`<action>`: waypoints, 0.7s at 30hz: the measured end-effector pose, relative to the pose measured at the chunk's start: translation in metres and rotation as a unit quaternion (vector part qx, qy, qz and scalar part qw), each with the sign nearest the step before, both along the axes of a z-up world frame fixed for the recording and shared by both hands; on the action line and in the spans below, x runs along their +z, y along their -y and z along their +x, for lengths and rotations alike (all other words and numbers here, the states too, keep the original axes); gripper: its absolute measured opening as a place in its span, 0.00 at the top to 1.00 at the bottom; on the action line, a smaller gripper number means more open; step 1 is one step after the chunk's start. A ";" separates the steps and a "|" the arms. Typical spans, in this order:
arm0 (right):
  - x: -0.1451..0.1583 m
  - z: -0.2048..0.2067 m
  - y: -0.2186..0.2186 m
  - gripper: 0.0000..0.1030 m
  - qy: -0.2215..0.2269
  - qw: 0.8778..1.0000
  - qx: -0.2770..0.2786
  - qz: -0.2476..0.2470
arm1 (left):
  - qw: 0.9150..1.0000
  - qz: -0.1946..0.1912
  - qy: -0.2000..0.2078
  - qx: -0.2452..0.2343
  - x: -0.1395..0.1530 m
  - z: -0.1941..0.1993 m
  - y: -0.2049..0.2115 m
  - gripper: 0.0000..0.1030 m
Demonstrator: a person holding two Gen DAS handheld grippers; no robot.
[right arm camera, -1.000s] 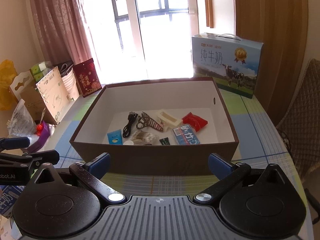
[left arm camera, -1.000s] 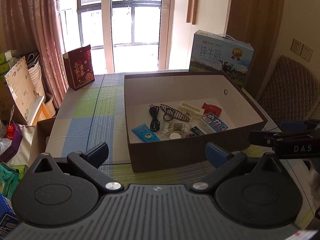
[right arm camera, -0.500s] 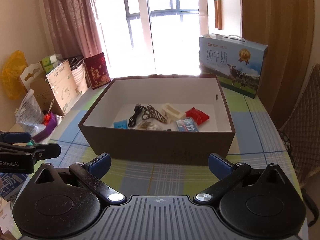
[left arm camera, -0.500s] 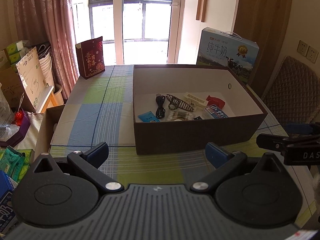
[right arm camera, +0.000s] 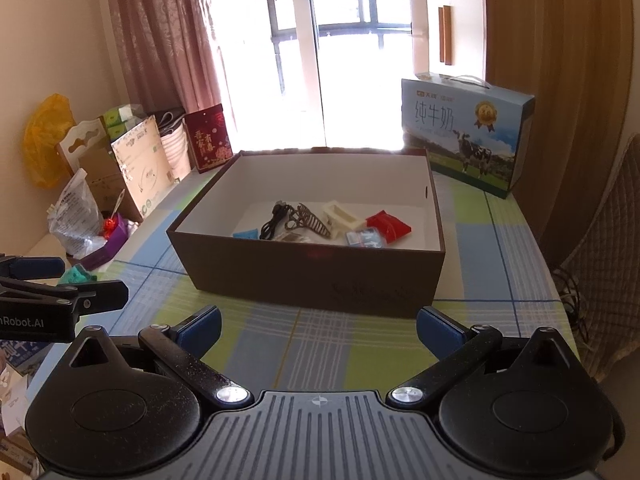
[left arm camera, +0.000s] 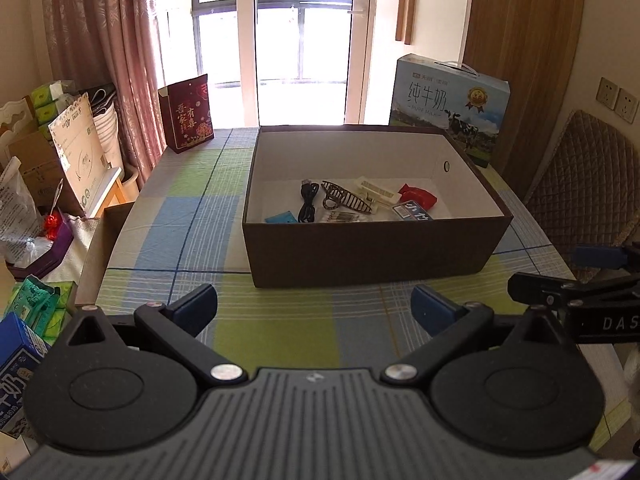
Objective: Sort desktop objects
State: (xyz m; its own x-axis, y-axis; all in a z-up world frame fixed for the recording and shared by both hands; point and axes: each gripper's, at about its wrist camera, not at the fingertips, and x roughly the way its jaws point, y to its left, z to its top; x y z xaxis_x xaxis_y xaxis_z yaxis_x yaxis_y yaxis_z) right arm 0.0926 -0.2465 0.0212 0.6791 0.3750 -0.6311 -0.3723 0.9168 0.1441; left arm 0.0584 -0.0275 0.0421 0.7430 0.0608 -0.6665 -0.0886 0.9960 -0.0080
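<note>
A brown cardboard box [left arm camera: 360, 258] [right arm camera: 304, 280] stands on the checked tablecloth. Inside lie a black cable [left arm camera: 307, 204] [right arm camera: 272, 220], a brown hair claw [left arm camera: 346, 200] [right arm camera: 308, 220], a cream clip [left arm camera: 378, 193] [right arm camera: 342, 216], a red packet [left arm camera: 418, 197] [right arm camera: 388, 224], a blue-white tube [left arm camera: 412, 213] [right arm camera: 366, 238] and a small blue packet [left arm camera: 284, 217] [right arm camera: 246, 235]. My left gripper [left arm camera: 314, 308] is open and empty, well in front of the box. My right gripper [right arm camera: 318, 326] is open and empty, also in front of it.
A blue milk carton case [left arm camera: 450, 104] [right arm camera: 466, 132] stands behind the box at the right. A dark red gift bag [left arm camera: 188, 118] [right arm camera: 208, 142] stands at the far left corner. Boxes and bags [left arm camera: 44, 184] crowd the floor at the left. A padded chair [left arm camera: 588, 184] is at the right.
Both grippers have drawn back and away from the box, which now looks smaller and farther. The box's contents have not moved. Both grippers stayed open.
</note>
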 end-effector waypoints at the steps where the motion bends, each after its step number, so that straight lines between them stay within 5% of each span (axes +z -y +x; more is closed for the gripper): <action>1: 0.001 -0.002 0.002 0.02 0.001 1.000 0.002 0.001 | 1.000 0.001 0.001 0.002 0.001 -0.003 0.002 0.01; 21: -0.004 -0.039 0.030 0.02 -0.001 1.000 0.023 -0.002 | 0.999 0.008 -0.005 0.032 -0.001 -0.044 0.040 0.01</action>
State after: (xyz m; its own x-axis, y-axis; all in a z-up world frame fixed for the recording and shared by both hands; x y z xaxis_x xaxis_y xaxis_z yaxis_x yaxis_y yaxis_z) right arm 0.0540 -0.2762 0.0172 0.6590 0.4035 -0.6347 -0.4143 0.8991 0.1414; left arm 0.0140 -0.0673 0.0414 0.7310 0.1183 -0.6720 -0.1513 0.9884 0.0094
